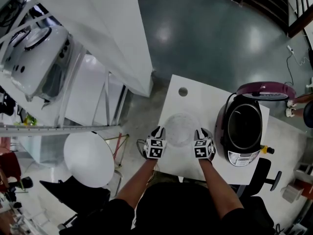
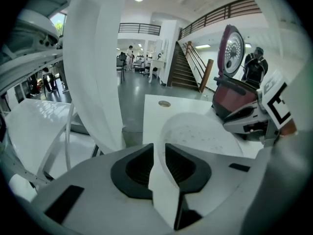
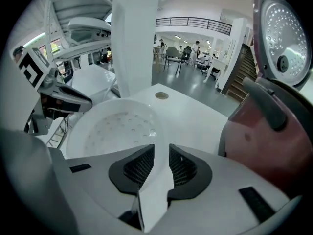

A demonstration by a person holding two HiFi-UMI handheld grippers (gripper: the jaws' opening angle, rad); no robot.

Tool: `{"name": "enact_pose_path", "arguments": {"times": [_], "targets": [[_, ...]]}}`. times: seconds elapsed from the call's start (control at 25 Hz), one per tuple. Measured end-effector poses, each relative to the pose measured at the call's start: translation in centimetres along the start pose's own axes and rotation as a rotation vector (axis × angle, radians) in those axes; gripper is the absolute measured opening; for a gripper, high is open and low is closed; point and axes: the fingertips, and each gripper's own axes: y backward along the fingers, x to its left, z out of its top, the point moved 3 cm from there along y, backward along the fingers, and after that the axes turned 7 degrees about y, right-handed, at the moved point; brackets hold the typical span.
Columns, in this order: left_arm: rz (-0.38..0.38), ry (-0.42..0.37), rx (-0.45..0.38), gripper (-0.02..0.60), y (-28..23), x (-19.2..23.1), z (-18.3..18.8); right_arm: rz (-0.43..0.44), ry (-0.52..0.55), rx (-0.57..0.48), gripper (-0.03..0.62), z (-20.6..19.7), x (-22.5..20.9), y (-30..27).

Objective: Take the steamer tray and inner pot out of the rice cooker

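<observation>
Nearest the counter's front edge, the steamer tray (image 1: 181,129) was held by its rim on both sides. The left gripper (image 1: 158,132) and the right gripper (image 1: 201,133) were each closed to a narrow gap on the thin white rim. Whether the tray rested on the counter (image 1: 200,97) could not be told. The first step was judged nearly done. Towards the right edge, the inner pot (image 1: 244,126) was seen seated in the rice cooker (image 1: 221,126), its lid (image 1: 266,89) raised. Next, the tray would need to be released and the pot's rim gripped.

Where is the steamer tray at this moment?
Head view: the steamer tray is over the white table, left of the rice cooker, held between the left gripper and right gripper.
</observation>
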Motion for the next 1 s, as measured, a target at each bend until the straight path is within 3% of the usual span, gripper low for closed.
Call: {"name": "enact_pose_path", "arguments": {"times": [0.28,0.64,0.84,1.0], "targets": [[-0.024,0.048,-0.103,0.067,3.7,-2.2,2.5,0.031,-0.112,-0.175,0.047,3.3,-0.7,4.7],[-0.135,0.041,-0.212,0.023,8.4,-7.5,7.2,0.054,-0.182,-0.372,0.009,6.9,-1.9,11.3],[-0.200,0.037,-0.274,0.018,10.1,-11.2,10.1,0.016,-0.186,-0.439,0.009,7.1,-4.6,16.3],[-0.275,0.090,-0.304,0.017,11.1,-15.1,11.6,-0.038,-0.226,-0.482,0.009,5.6,-8.0,20.1]]}}
